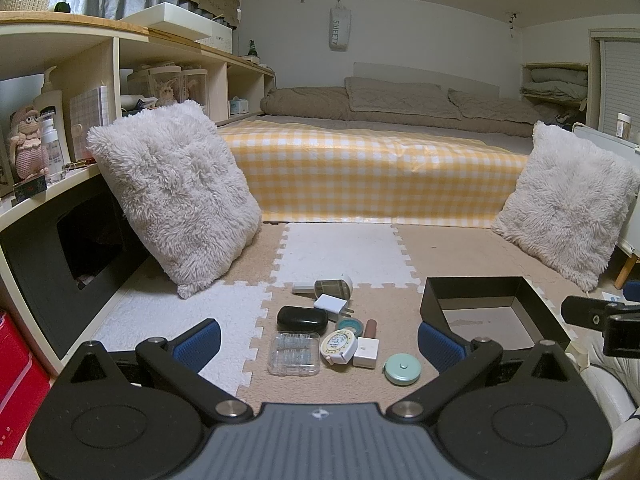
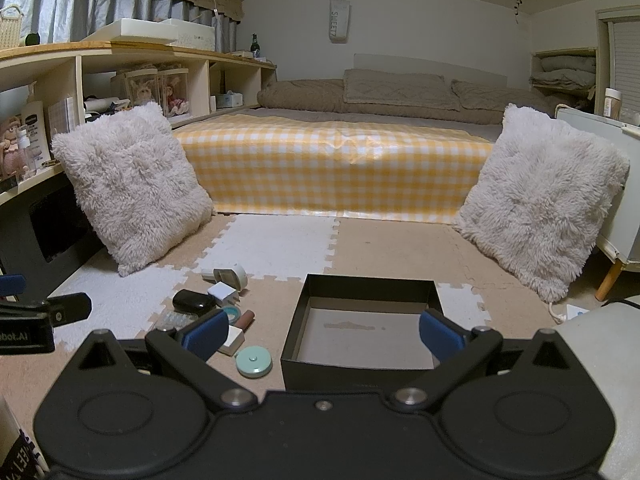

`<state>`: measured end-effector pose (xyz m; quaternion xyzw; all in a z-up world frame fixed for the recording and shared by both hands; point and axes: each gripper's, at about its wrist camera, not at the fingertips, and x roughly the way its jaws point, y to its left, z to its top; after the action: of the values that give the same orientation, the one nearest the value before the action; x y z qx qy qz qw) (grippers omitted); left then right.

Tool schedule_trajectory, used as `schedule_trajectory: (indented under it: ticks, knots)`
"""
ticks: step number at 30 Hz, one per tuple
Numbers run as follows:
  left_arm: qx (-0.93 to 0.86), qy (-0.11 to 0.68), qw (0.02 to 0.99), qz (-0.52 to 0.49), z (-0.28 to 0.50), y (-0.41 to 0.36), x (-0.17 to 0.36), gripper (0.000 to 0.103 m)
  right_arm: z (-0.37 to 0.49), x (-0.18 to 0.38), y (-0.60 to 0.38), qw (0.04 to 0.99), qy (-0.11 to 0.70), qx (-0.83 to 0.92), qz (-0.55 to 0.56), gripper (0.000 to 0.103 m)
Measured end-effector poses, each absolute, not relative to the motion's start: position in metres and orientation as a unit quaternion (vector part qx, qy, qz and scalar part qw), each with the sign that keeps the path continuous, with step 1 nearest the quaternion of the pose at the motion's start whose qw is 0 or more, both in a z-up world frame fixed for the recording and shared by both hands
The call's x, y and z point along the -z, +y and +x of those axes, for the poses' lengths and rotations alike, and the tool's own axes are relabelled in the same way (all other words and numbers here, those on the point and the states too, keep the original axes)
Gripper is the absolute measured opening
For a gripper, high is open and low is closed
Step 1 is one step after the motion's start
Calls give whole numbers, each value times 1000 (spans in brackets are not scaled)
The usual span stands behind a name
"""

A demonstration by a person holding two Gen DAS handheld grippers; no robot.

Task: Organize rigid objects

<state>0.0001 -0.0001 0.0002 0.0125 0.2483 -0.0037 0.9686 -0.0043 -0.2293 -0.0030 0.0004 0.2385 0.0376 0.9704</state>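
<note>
Ahead of both tongs, on the foam floor mat point(image 1: 344, 252), a black open box point(image 2: 362, 322) is seen, its brown bottom bare of any object. From the right wrist view the box lies straight between the spread fingers of the right tongs point(image 2: 322, 334), which are held wide and grip nothing. From the left wrist view the same box is cut off by the right finger of the left tongs point(image 1: 320, 342), also held wide and empty.

Just left of the box, a cluster of small rigid objects lies directly ahead of the left tongs: a black case point(image 1: 302, 318), a clear plastic case point(image 1: 295, 353), a white tape measure point(image 1: 339, 346), a mint tape measure point(image 1: 402, 368), a white charger plug point(image 1: 333, 305) and a white cube point(image 1: 366, 353). In the right wrist view the white tape measure is hidden behind the left finger, and the clear case is only partly shown.
</note>
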Motion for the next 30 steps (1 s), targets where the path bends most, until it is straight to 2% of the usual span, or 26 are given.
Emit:
schedule_trajectory:
  ticks: [15, 30]
  knots:
    - [4, 242, 970, -5, 9, -7, -3, 103, 7, -9, -243, 973, 225, -32, 27, 103]
    - [4, 244, 970, -9, 53, -1, -11, 103, 66, -7, -284, 980, 191, 48, 17, 103]
